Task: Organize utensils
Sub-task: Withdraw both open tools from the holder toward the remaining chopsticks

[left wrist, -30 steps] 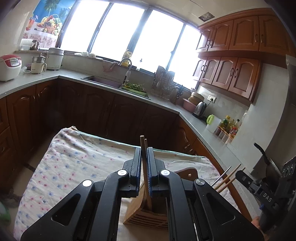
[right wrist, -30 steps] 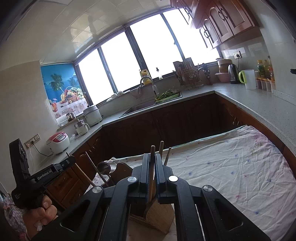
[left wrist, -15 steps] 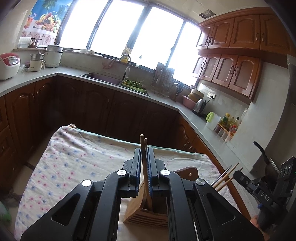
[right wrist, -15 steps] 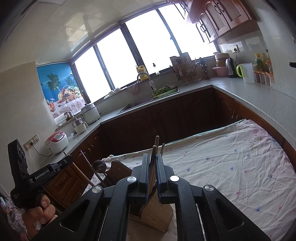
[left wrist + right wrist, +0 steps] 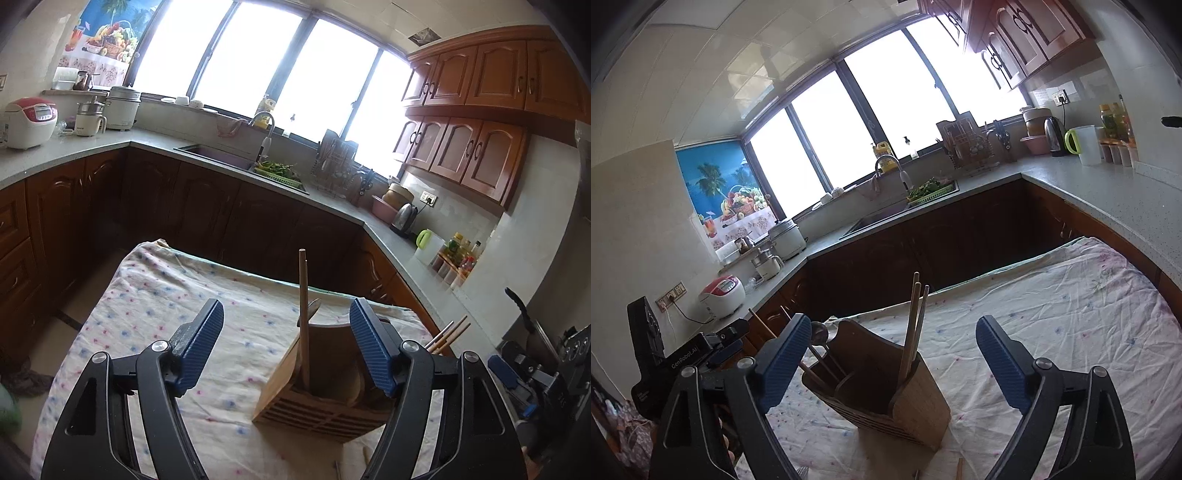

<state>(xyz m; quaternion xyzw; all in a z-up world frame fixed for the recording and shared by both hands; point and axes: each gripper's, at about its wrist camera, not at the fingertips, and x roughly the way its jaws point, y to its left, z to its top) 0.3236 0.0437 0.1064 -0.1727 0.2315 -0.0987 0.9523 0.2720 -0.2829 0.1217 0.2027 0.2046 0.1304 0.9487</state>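
A wooden utensil holder (image 5: 317, 410) (image 5: 916, 402) stands on the floral cloth. A pair of wooden chopsticks (image 5: 303, 295) stands upright in one compartment. My left gripper (image 5: 286, 306) is opening, and the pair rises between its blue pads untouched. My right gripper (image 5: 893, 322) is opening too, with another few chopsticks (image 5: 913, 317) free between its pads in the holder's near corner. A metal ladle (image 5: 818, 332) and more sticks lean in the far compartment. Each gripper shows at the edge of the other's view, the right one (image 5: 517, 373) and the left one (image 5: 687, 354).
The cloth-covered table (image 5: 166, 314) (image 5: 1071, 314) spreads to the left of the holder in the left wrist view and to its right in the right wrist view. A loose stick end (image 5: 960, 469) lies near its front edge. Dark cabinets and a grey counter (image 5: 332, 206) ring the table.
Both grippers were shut on chopsticks over the holder. Now both stand wide apart and slightly drawn back, and the chopsticks stay standing in the holder.
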